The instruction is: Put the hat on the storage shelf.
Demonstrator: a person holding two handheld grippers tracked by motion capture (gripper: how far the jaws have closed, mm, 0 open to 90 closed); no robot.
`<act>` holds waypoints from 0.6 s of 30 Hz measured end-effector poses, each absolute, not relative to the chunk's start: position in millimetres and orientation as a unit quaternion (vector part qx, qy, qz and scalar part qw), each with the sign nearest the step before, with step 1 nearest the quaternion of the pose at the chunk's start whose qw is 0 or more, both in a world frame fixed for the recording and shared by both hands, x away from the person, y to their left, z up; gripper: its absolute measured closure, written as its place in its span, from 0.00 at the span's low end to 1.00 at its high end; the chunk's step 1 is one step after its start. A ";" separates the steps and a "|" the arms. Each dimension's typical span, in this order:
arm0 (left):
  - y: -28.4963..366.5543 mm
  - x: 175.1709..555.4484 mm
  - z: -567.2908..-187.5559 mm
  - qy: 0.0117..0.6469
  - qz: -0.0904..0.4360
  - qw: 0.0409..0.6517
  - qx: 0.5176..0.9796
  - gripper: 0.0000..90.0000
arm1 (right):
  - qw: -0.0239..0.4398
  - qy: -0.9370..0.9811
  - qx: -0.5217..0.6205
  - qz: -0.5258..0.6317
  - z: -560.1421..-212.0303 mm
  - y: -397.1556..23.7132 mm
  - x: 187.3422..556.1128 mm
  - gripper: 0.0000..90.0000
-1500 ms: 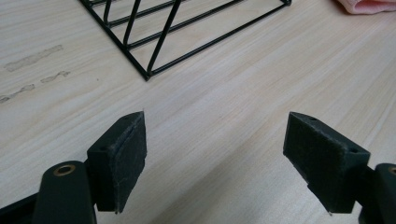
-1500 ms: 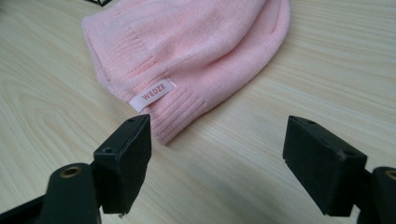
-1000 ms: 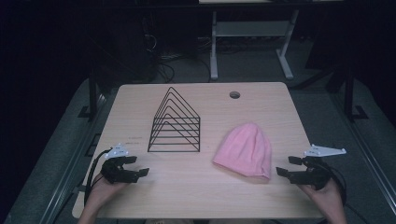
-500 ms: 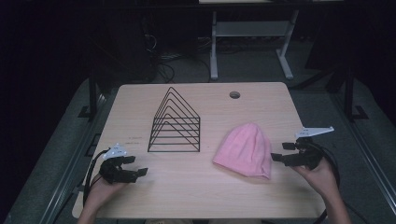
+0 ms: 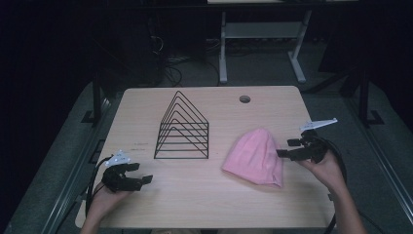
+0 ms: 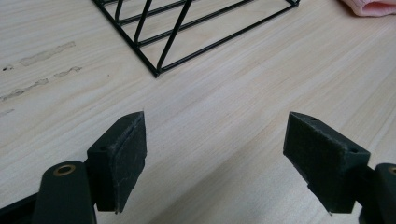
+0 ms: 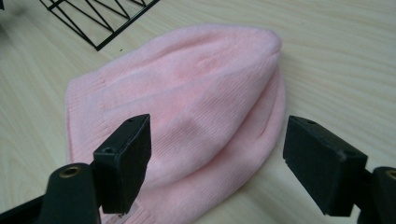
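Beside the wire rack, the pink beanie is not yet held; the right gripper's fingers are spread wide.

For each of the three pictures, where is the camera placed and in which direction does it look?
High view: above the person's side, facing forward and down on the table; forearms, both hands show.
Left gripper view: rides the left gripper, facing the wire rack; open jaws show.
Right gripper view: rides the right gripper, facing the pink beanie; open jaws show.
Shared: rack and beanie.

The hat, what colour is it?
Pink; the hat shows best in the right gripper view.
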State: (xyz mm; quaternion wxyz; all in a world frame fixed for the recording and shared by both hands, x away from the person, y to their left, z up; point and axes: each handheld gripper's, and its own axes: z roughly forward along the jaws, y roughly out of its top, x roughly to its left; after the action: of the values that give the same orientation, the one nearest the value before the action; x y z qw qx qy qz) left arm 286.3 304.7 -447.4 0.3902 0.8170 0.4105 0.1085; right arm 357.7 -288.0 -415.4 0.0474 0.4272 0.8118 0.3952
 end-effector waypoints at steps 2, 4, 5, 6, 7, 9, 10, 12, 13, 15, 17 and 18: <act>305.3 285.9 -447.2 0.413 0.109 0.391 0.815 0.23 | 0.042 0.812 0.430 0.392 -414.7 -286.0 364.0 0.26; 306.7 286.2 -447.2 0.412 0.109 0.388 0.817 0.23 | 0.041 0.815 0.426 0.391 -414.1 -284.2 370.5 0.26; 306.9 286.3 -447.3 0.412 0.109 0.387 0.817 0.23 | 0.040 0.815 0.426 0.391 -413.8 -283.3 373.0 0.26; 306.9 286.3 -447.3 0.413 0.110 0.385 0.818 0.23 | 0.037 0.814 0.424 0.394 -414.1 -282.3 378.0 0.26; 307.3 286.3 -447.2 0.412 0.111 0.384 0.819 0.23 | 0.036 0.813 0.425 0.396 -414.1 -280.7 379.2 0.26; 307.4 286.1 -447.2 0.412 0.112 0.385 0.818 0.23 | 0.036 0.815 0.422 0.396 -414.5 -279.1 380.9 0.26; 307.7 285.9 -447.0 0.413 0.112 0.385 0.818 0.23 | 0.033 0.816 0.422 0.394 -414.7 -276.4 384.7 0.26; 307.7 285.9 -447.4 0.418 0.111 0.391 0.813 0.23 | 0.032 0.814 0.424 0.396 -414.1 -275.0 386.7 0.26; 308.4 286.1 -447.3 0.416 0.110 0.388 0.815 0.23 | 0.033 0.815 0.421 0.398 -413.2 -272.3 391.5 0.26; 308.4 286.3 -447.6 0.419 0.109 0.389 0.814 0.23 | 0.031 0.815 0.420 0.397 -412.7 -270.7 394.3 0.26; 308.7 286.3 -447.7 0.417 0.110 0.389 0.814 0.23 | 0.027 0.819 0.419 0.391 -412.8 -266.5 402.1 0.26; 308.7 286.3 -447.7 0.417 0.110 0.389 0.814 0.23 | 0.027 0.819 0.419 0.391 -412.8 -266.5 402.1 0.26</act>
State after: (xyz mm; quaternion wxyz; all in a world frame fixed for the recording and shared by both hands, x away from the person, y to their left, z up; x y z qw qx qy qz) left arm 286.3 308.7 -447.7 0.3891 0.8141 0.4167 0.1103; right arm 402.1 -266.5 -412.8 0.0271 0.4194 0.8186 0.3915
